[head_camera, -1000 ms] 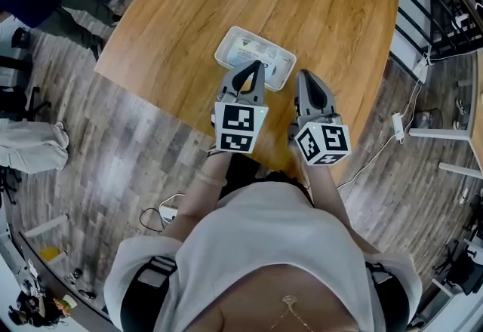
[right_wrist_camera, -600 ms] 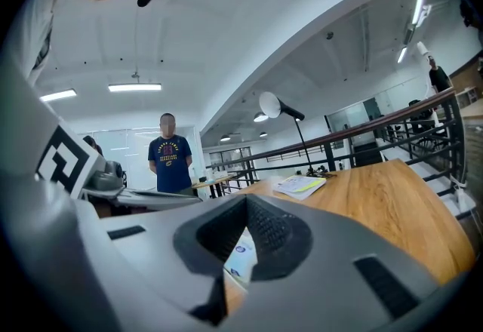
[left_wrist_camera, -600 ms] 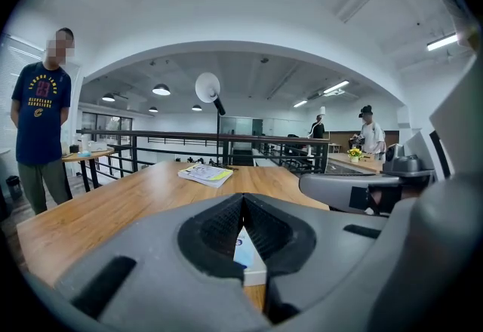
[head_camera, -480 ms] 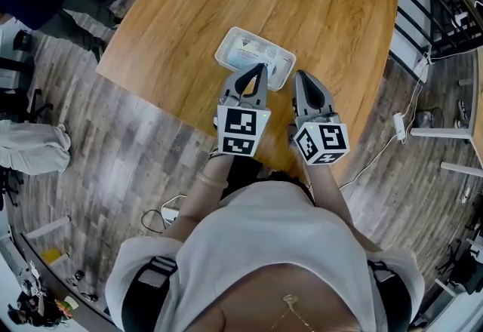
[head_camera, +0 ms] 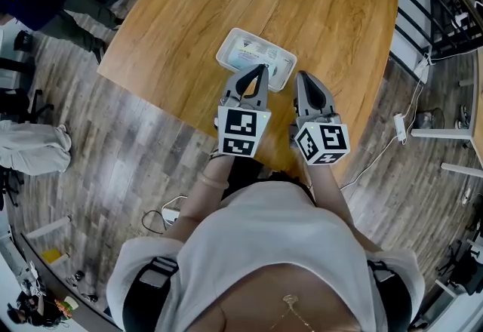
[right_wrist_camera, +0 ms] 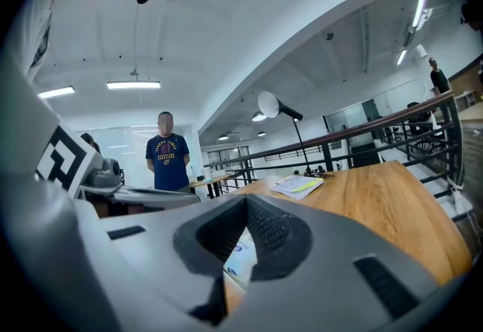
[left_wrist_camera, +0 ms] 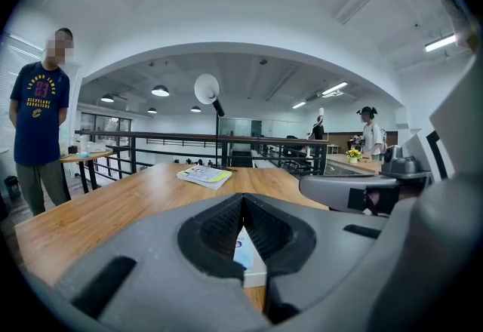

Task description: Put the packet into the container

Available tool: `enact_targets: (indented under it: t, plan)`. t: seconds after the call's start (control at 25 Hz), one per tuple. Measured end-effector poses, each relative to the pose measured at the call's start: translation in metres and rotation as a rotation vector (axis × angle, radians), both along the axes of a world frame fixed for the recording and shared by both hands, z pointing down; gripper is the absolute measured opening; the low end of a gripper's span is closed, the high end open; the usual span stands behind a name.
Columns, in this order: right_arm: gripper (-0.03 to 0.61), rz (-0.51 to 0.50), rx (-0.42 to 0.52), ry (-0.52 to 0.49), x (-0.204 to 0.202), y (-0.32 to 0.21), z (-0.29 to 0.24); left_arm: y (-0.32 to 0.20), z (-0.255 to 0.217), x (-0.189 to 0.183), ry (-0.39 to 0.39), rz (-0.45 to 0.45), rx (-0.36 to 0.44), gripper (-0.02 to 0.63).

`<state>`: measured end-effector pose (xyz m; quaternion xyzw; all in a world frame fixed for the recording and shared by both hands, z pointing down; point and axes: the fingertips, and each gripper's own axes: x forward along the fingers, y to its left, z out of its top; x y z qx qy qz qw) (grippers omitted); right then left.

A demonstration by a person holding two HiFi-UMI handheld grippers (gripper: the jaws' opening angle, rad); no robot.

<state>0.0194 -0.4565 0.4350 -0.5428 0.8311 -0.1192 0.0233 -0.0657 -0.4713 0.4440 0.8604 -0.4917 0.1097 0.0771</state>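
Two clenched, empty: left gripper (head_camera: 259, 68), right gripper (head_camera: 303, 78).
Both tips at near edge of container (head_camera: 226, 53) on surface (head_camera: 166, 21); packet (head_camera: 253, 58) lies inside.

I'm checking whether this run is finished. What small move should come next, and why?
Probably nothing more than drawing both grippers back. The packet seems to lie inside the container already. The left gripper and right gripper hover just short of it, each with its fingers shut and nothing held between them.
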Motion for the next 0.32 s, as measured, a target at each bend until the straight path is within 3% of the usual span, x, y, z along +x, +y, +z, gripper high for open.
enact_targets:
  t: [0.32]
  plan:
    - [0.011, -0.001, -0.002, -0.004, 0.0006, 0.0012, 0.0016, 0.0024, 0.0018, -0.0004, -0.002, 0.001, 0.003, 0.009]
